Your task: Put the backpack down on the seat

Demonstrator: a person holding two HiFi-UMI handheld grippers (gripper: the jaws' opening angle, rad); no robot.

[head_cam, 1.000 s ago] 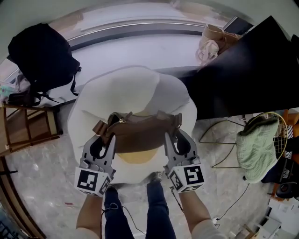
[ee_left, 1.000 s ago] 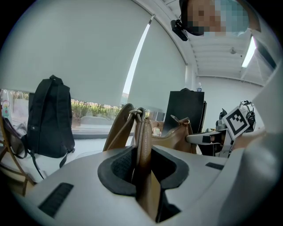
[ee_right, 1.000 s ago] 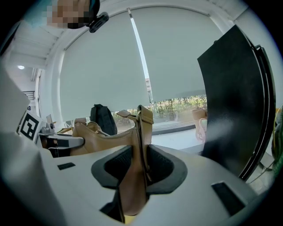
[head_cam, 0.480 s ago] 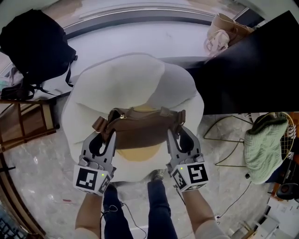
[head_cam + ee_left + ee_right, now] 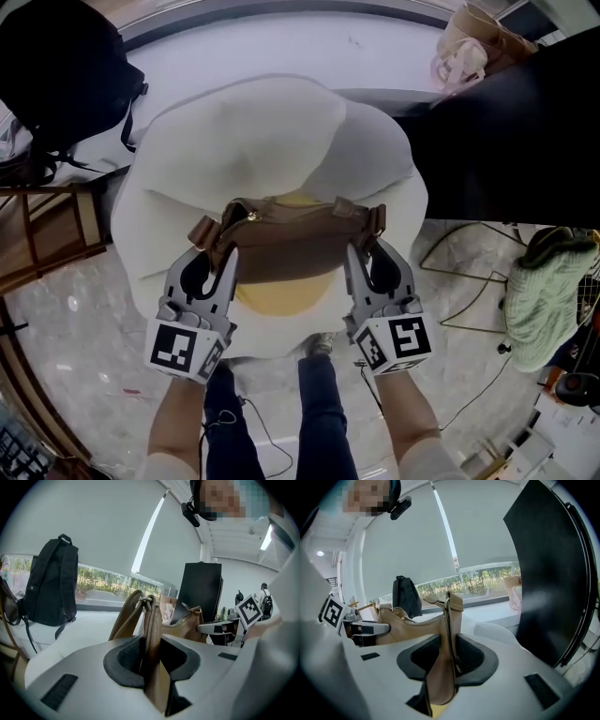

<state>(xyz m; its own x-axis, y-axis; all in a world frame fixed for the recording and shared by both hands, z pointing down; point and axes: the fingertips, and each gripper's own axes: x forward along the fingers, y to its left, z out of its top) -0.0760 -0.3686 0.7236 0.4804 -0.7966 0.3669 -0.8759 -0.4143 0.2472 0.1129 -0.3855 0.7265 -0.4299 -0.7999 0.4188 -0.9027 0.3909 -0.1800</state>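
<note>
A brown leather backpack [image 5: 286, 246] hangs between my two grippers, just over the yellow centre [image 5: 281, 296] of a white cushioned seat [image 5: 272, 131]. My left gripper [image 5: 217, 259] is shut on the bag's left side strap [image 5: 152, 625], which stands upright between the dark pads. My right gripper [image 5: 362, 253] is shut on the right side strap [image 5: 449, 630] in the same way. In the right gripper view the bag's zipped top [image 5: 410, 618] stretches left toward the other gripper. Whether the bag's bottom touches the seat is hidden.
A black backpack [image 5: 56, 75] stands on the window ledge at the upper left. A black panel [image 5: 506, 131] leans at the right, with a paper bag [image 5: 473, 42] behind it. A wooden rack [image 5: 47, 234] is at the left; a green cloth [image 5: 553, 291] on a wire frame at the right.
Both grippers have come straight down with the brown backpack, which now sits lower over the seat's yellow centre. Both grips are unchanged.
</note>
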